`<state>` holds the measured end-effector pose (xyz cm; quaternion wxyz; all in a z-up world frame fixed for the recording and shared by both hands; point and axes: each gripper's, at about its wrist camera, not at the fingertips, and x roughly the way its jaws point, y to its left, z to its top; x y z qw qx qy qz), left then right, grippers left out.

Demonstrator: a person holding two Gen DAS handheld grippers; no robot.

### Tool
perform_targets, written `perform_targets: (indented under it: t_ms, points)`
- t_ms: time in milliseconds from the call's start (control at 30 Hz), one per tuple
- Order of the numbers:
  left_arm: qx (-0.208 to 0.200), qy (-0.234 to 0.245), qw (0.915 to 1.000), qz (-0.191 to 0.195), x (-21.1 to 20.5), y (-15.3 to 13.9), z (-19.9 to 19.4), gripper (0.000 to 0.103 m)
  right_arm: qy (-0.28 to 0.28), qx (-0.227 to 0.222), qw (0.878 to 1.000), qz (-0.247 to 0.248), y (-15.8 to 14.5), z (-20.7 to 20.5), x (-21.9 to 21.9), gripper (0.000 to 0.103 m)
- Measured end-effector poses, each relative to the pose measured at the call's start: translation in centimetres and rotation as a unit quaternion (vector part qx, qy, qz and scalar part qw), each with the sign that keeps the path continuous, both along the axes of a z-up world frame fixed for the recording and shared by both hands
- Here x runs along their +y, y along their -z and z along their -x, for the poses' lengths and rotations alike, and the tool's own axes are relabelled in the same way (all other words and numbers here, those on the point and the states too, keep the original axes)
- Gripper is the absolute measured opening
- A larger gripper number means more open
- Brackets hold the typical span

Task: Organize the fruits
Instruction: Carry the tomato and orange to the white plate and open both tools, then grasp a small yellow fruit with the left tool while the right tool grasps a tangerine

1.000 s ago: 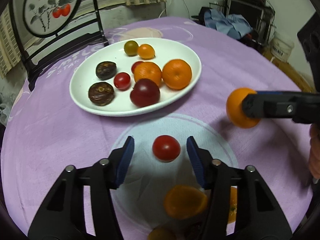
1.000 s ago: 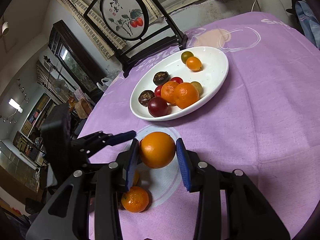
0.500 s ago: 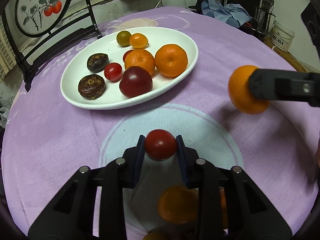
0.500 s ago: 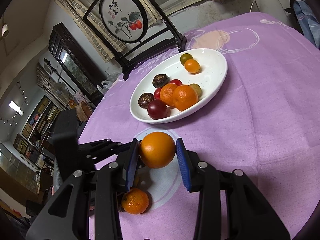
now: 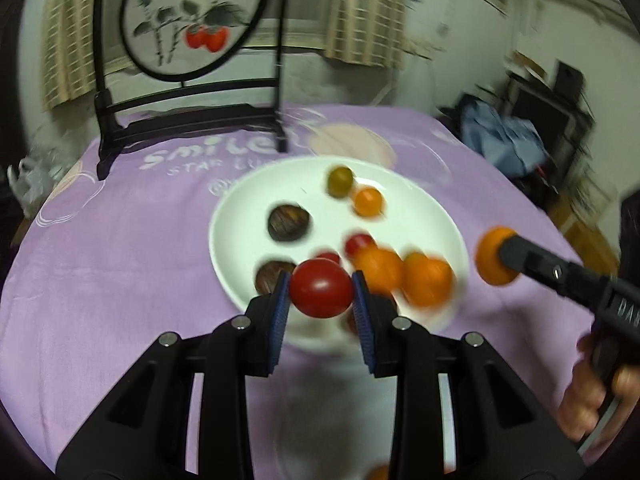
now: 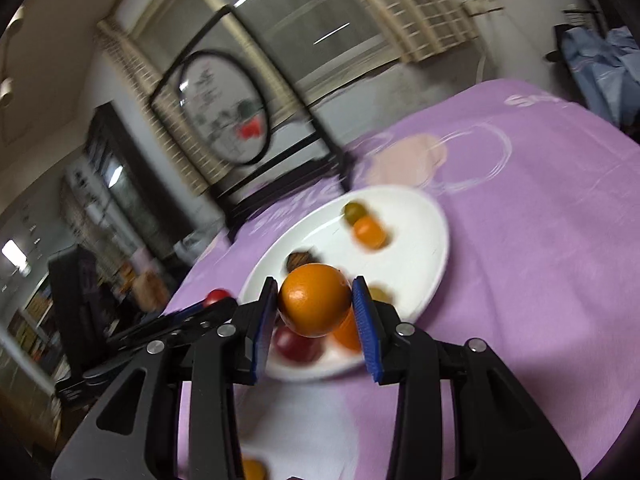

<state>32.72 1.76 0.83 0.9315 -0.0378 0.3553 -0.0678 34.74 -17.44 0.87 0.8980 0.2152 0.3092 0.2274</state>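
Observation:
My left gripper is shut on a red tomato and holds it in the air at the near rim of the white plate. My right gripper is shut on an orange, also raised by the plate's near rim. The plate holds several fruits: oranges, dark passion fruits, small tomatoes and a dark plum. In the left wrist view the right gripper's orange shows at the right. In the right wrist view the left gripper's tomato shows at the left.
The table has a purple cloth. A black stand with a round painted screen sits at the far edge behind the plate. A small orange lies on the cloth near my right gripper's base. Both views are motion blurred.
My left gripper has lifted the red tomato off the cloth and carried it toward the plate. My right gripper has moved toward the plate with the orange.

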Motion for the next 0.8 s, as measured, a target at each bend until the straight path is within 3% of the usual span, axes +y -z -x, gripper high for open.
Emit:
perform_targets:
  t_ms: [200,400,433,467,500,700,800]
  points:
    - [0.029,-0.015,0.9995,0.005,0.3,1.4,-4.3,0.032,0.013,0.031,0.999,0.009,1.9,-4.3,0.0,0.039]
    - [0.056,-0.026,0.9981,0.002,0.6,2.5,-6.1,0.033,0.004,0.043,0.999,0.019,2.7,-5.7,0.7,0.039]
    - [0.061,-0.031,0.9976,0.011,0.8,2.5,-6.1,0.051,0.01,0.042,0.999,0.026,2.7,-5.7,0.8,0.046]
    - [0.061,-0.036,0.9973,0.017,1.0,2.4,-6.0,0.08,0.014,0.041,0.999,0.029,2.5,-5.6,0.9,0.054]
    - [0.053,-0.046,0.9973,0.022,1.2,2.0,-5.7,0.088,0.023,0.037,0.998,0.033,2.2,-5.2,0.7,0.065]
    - [0.025,-0.063,0.9976,0.013,1.8,-1.1,-2.4,0.1,0.027,-0.02,0.998,0.052,-1.4,-1.6,0.0,0.065]
    - [0.018,-0.06,0.998,-0.002,2.3,-1.1,0.4,0.101,-0.003,-0.014,0.999,0.046,-1.7,0.0,0.2,0.065]
